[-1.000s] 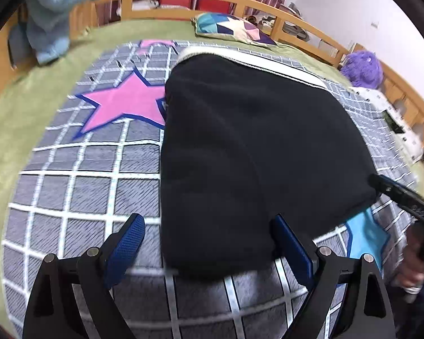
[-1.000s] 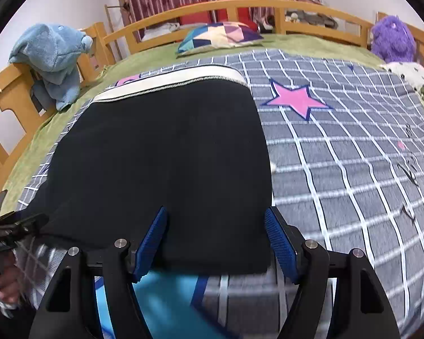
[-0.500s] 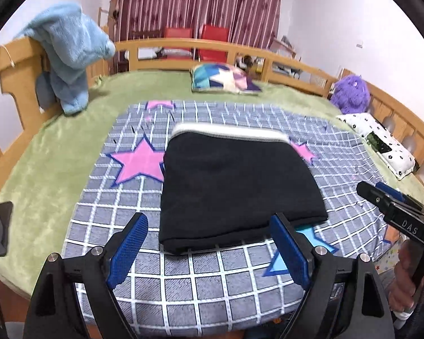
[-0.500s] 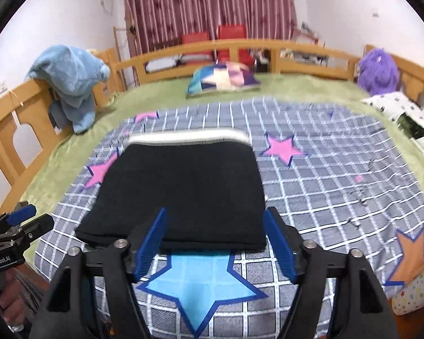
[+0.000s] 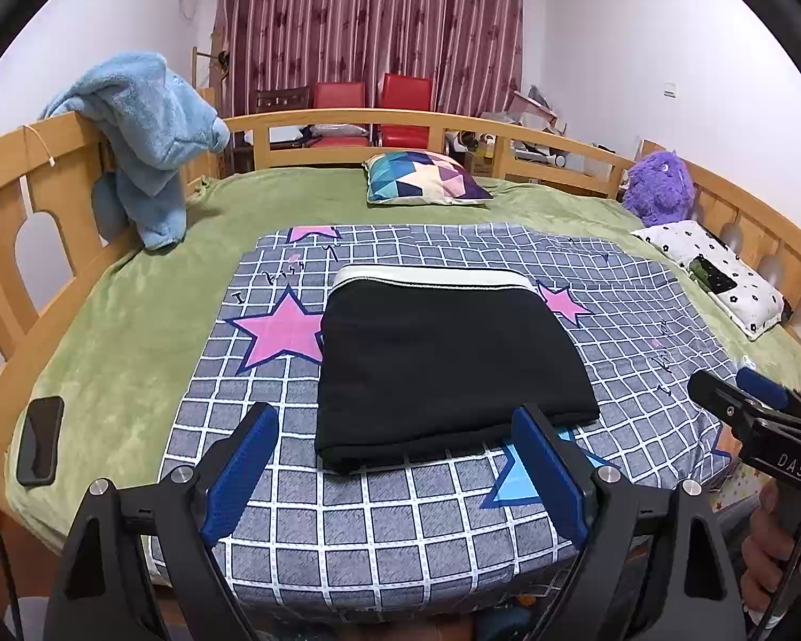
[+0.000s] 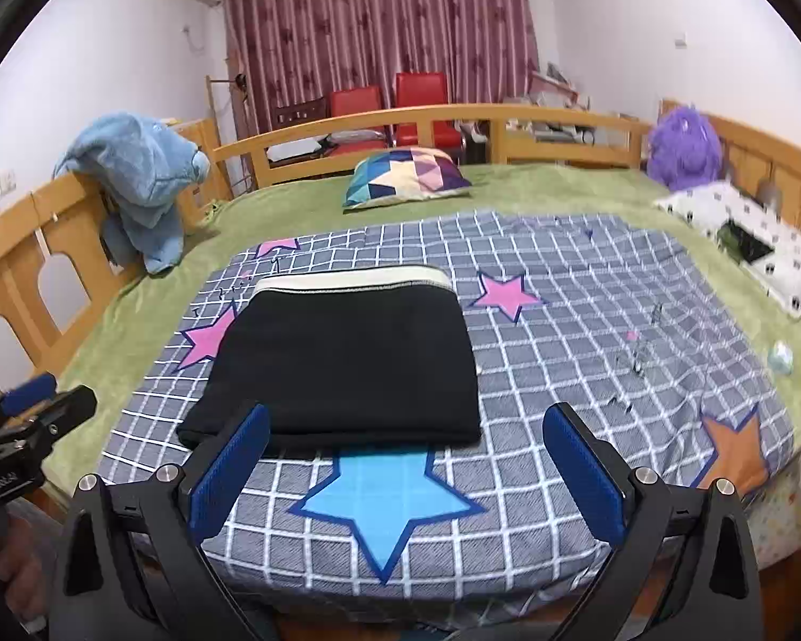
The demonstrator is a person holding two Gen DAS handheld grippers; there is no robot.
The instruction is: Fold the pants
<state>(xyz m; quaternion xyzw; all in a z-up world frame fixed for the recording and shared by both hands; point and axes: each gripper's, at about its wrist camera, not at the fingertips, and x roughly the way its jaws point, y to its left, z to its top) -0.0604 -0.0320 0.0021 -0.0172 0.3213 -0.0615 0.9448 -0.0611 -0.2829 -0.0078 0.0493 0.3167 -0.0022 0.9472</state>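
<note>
Black pants (image 5: 443, 368), folded into a flat packet (pale waistband at the far edge), lie on the checked bedspread (image 5: 400, 529), clear of both released hand-held grippers, left (image 5: 395, 473) and right (image 6: 406, 473), whose jaws have just been opening with nothing between them, though a careless brush could spoil the layers.

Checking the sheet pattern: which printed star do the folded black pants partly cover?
The light blue star; the folded black pants hide its top point. The orange star lies clear.

Black pants (image 5: 443, 368) lie on grey checked sheet (image 5: 400, 529).
</note>
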